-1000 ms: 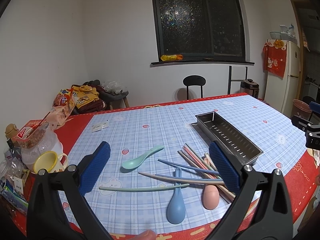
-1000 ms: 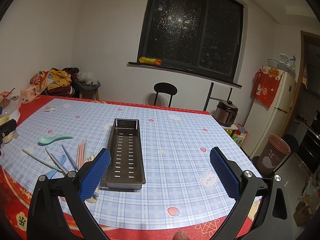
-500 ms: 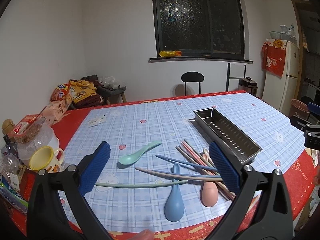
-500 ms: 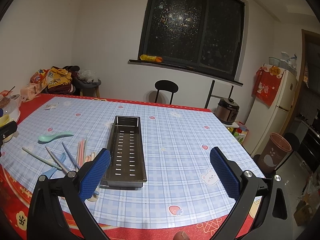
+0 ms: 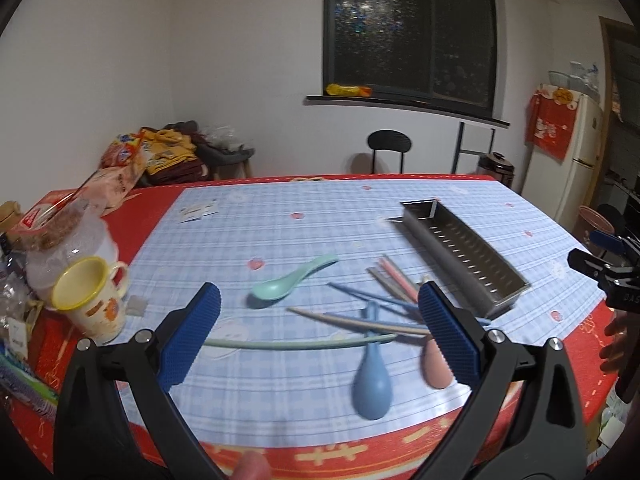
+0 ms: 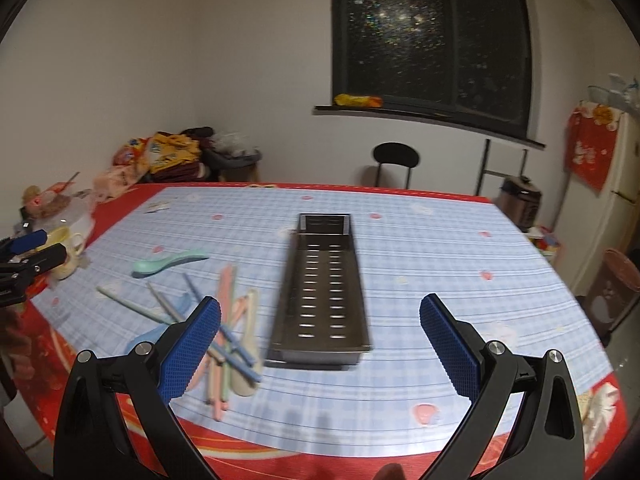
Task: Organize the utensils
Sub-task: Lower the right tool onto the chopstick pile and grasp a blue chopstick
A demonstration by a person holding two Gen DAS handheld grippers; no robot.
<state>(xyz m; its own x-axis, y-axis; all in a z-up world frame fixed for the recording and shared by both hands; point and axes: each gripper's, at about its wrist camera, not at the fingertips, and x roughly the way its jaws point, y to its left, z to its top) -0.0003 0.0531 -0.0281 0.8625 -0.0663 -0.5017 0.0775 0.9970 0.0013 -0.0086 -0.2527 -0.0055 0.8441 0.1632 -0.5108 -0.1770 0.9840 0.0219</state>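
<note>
A perforated steel tray (image 6: 323, 280) lies empty on the blue checked tablecloth; it also shows in the left wrist view (image 5: 464, 252). Left of it lie loose utensils: a mint spoon (image 5: 292, 283), a blue spoon (image 5: 373, 376), a pink spoon (image 5: 436, 368), a long pale green chopstick (image 5: 300, 345) and several pastel chopsticks (image 6: 228, 320). My left gripper (image 5: 318, 336) is open and empty above the utensils near the front edge. My right gripper (image 6: 320, 344) is open and empty in front of the tray's near end.
A yellow-rimmed mug (image 5: 90, 304), a plastic jar (image 5: 68, 236) and snack packets (image 5: 120, 176) crowd the table's left side. A black chair (image 6: 396, 164) stands behind the table. A fridge (image 5: 580, 152) and a brown bin (image 6: 618, 280) stand at the right.
Both grippers have moved forward and lower toward the table. The left view has swung left over the utensils; the right view has swung left, centring on the tray. Nothing on the table moved.
</note>
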